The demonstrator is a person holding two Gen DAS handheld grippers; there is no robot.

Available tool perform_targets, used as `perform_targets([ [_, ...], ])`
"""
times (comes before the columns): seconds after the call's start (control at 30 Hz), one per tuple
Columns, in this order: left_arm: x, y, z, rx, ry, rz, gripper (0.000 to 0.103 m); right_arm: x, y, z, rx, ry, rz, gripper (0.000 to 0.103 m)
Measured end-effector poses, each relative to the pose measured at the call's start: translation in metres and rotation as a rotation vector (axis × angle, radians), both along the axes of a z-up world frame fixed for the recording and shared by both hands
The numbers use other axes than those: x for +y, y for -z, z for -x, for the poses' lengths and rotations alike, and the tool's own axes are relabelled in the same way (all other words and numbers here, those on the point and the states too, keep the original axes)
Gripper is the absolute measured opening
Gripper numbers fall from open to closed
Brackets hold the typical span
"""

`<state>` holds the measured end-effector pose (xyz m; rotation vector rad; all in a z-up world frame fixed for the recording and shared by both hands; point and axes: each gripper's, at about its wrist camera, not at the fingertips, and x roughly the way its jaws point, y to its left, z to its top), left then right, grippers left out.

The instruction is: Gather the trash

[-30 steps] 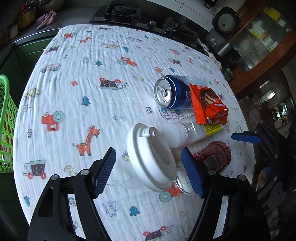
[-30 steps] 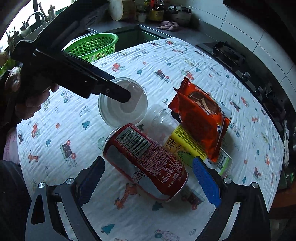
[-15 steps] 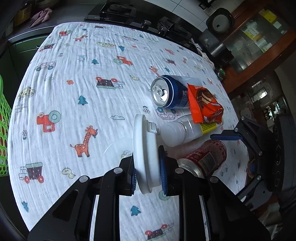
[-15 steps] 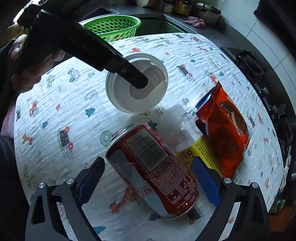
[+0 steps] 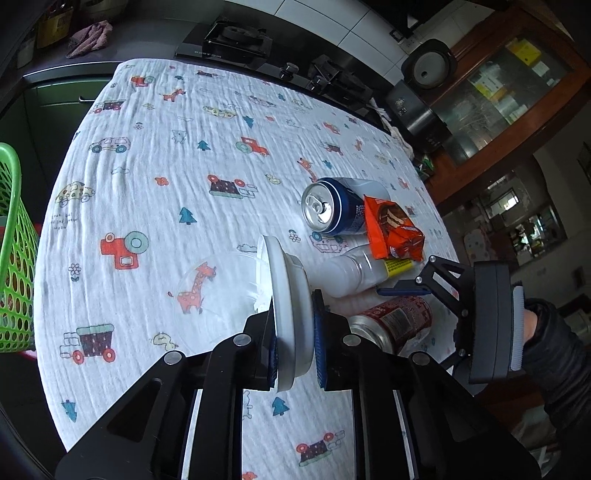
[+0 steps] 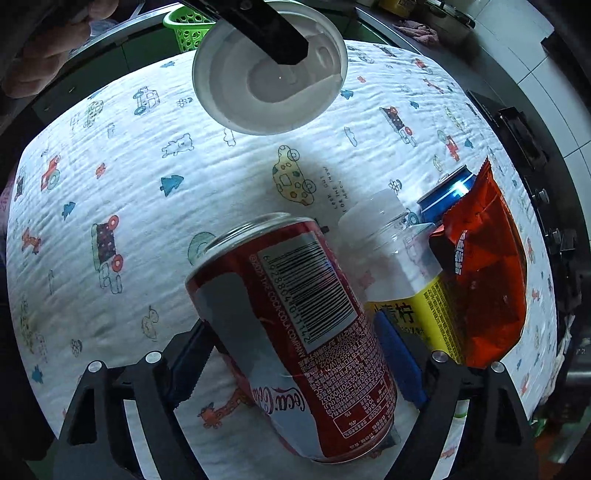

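Observation:
My left gripper [image 5: 294,345] is shut on the white lid of a clear plastic cup [image 5: 284,291] and holds it lifted above the printed tablecloth [image 5: 166,166]; the cup also shows in the right wrist view [image 6: 269,79]. My right gripper [image 6: 299,363] has closed on a red cola can [image 6: 295,332] that lies on its side; the can also shows in the left wrist view [image 5: 395,325]. Beside it lie a clear bottle with a yellow label [image 6: 402,273], an orange snack bag [image 6: 484,273] and a blue can [image 5: 332,210].
A green mesh basket [image 5: 14,258] stands off the table's left edge; it also shows in the right wrist view [image 6: 184,27]. A stove [image 5: 236,40] and a dark counter run along the far side. A wooden cabinet [image 5: 517,92] stands at the right.
My left gripper closed on the cup's lid and lifted the cup off the cloth. My right gripper moved in around the red can and narrowed onto it.

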<state>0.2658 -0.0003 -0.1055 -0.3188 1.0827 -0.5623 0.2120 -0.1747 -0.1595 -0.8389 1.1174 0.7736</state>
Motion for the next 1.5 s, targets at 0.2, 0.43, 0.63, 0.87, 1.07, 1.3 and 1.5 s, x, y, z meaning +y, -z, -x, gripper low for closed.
perform_targets([
  [0.2, 0.013, -0.016, 0.009, -0.03, 0.001, 0.036, 0.015, -0.002, -0.01, 0.005, 0.037, 0.094, -0.061, 0.079],
  [0.43, 0.041, -0.042, 0.017, -0.087, -0.025, 0.068, 0.015, -0.001, -0.039, 0.007, 0.097, 0.211, -0.206, 0.078],
  [0.63, 0.057, -0.048, 0.026, -0.099, -0.021, 0.108, 0.015, 0.007, -0.054, 0.007, 0.109, 0.249, -0.282, 0.078],
  [0.87, 0.048, -0.019, 0.039, -0.052, 0.04, 0.117, 0.015, 0.009, -0.032, 0.016, 0.154, 0.29, -0.268, 0.078],
  [1.07, 0.037, 0.011, 0.048, 0.001, 0.082, 0.123, 0.014, 0.005, -0.019, 0.024, 0.18, 0.323, -0.264, 0.078],
  [1.3, 0.023, 0.025, 0.06, -0.007, 0.112, 0.062, 0.015, 0.003, -0.017, 0.029, 0.192, 0.341, -0.268, 0.078],
  [1.5, 0.018, 0.03, 0.066, -0.01, 0.123, 0.032, 0.017, 0.005, -0.015, 0.034, 0.195, 0.347, -0.26, 0.077],
])
